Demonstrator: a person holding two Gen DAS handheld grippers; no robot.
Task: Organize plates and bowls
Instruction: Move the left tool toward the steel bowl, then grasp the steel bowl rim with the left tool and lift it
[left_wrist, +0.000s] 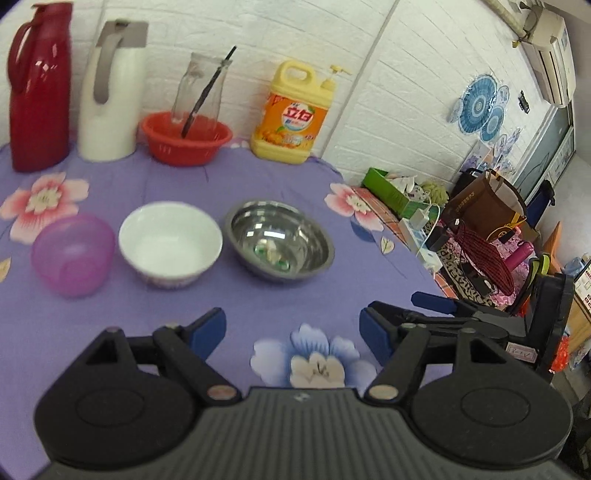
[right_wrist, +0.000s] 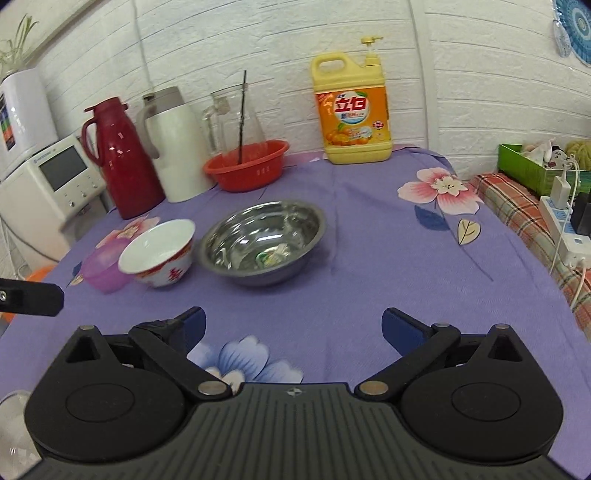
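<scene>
Three bowls sit in a row on my worktop (right_wrist: 369, 258), which has a purple flowery cloth on it. I use the steel bowl (left_wrist: 279, 242) as my marker. The white bowl (left_wrist: 170, 243) is just beside it, and the little purple bowl (left_wrist: 73, 254) is just past the white one, on the far side from the steel bowl.

Things could go wrong from here. The white bowl looks like china, so I think it could chip or break if I bump it against the steel bowl. The steel bowl looks smooth and shiny, so it might slip out of my grip. The cloth could bunch up and tip a bowl if I push instead of lift. A red basin (left_wrist: 186, 138) with a glass jug (left_wrist: 201, 90) in it stands behind the steel bowl, and I could knock it if I reach too far.

My left hand-held gripper (left_wrist: 293, 332) is wide and holds nothing. My right hand-held gripper (right_wrist: 293, 326) is wide and empty too. Both hang over the cloth on the near side of the steel bowl, well apart from it. No bowl is touched yet.
</scene>
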